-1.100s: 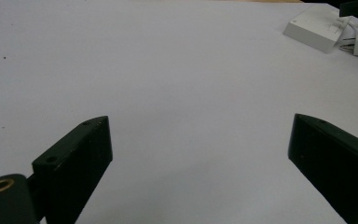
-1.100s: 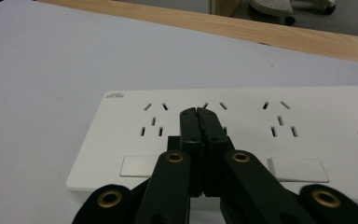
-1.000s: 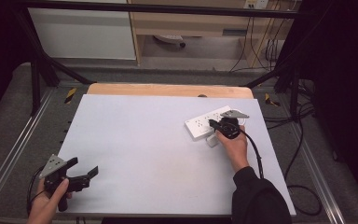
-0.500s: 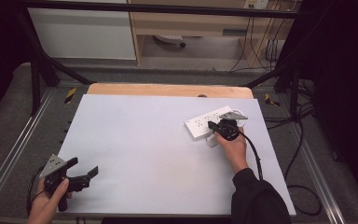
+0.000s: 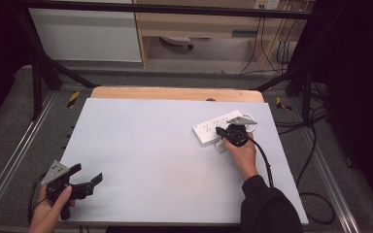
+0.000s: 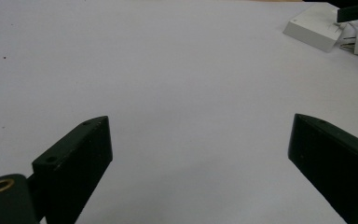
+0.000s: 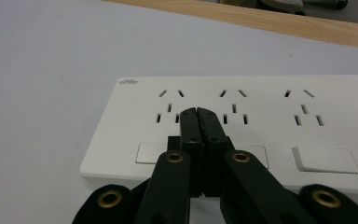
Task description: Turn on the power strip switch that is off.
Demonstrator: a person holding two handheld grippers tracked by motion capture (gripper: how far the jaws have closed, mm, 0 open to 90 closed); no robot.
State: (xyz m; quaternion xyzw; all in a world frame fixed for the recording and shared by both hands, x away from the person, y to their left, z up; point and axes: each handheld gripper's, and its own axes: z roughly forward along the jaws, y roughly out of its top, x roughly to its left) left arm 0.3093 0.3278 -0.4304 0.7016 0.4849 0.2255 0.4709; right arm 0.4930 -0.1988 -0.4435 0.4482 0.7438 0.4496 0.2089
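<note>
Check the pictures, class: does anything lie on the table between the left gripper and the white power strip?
Nothing visible does. The left gripper, jaws open, looks across bare table to the power strip at the far right. The right gripper, jaws together, is above the strip's face, not in that path.

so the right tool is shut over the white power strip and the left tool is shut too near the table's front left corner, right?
Not quite: the left tool is open, its jaws wide apart over the bare table, as the left gripper view shows. The right tool is shut over the white power strip.
</note>
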